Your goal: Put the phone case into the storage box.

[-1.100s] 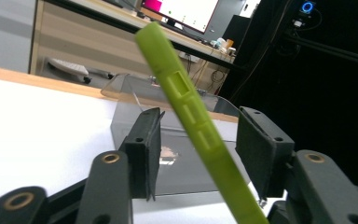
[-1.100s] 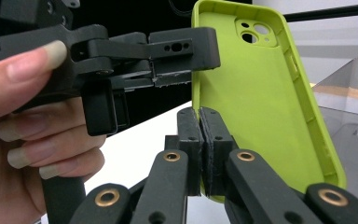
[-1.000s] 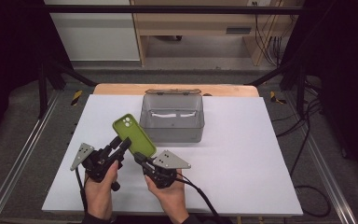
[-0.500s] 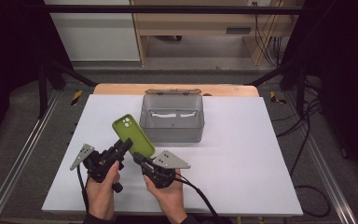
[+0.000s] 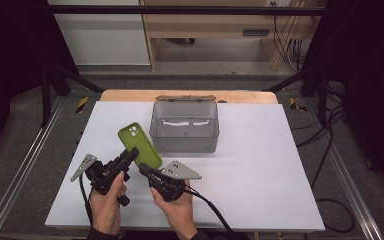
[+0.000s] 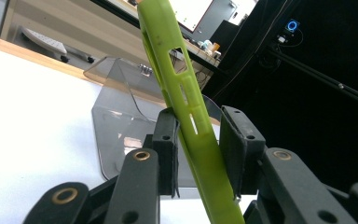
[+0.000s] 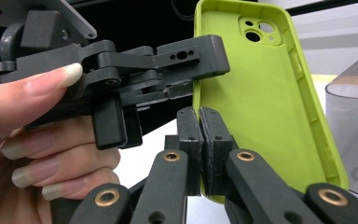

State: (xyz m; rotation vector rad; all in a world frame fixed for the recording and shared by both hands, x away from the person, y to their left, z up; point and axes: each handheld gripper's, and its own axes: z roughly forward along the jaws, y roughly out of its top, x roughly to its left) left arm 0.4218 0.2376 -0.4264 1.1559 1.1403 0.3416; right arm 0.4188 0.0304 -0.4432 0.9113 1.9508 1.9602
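Both grippers pinch the green phone case (image 5: 139, 145): left jaws across its edge, right jaws below.

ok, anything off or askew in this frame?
Nothing damaged or spilled. The green phone case is empty and held off the table, tilted, by the left gripper. The right gripper is shut at its edge. The grey bin sits square, lid open.
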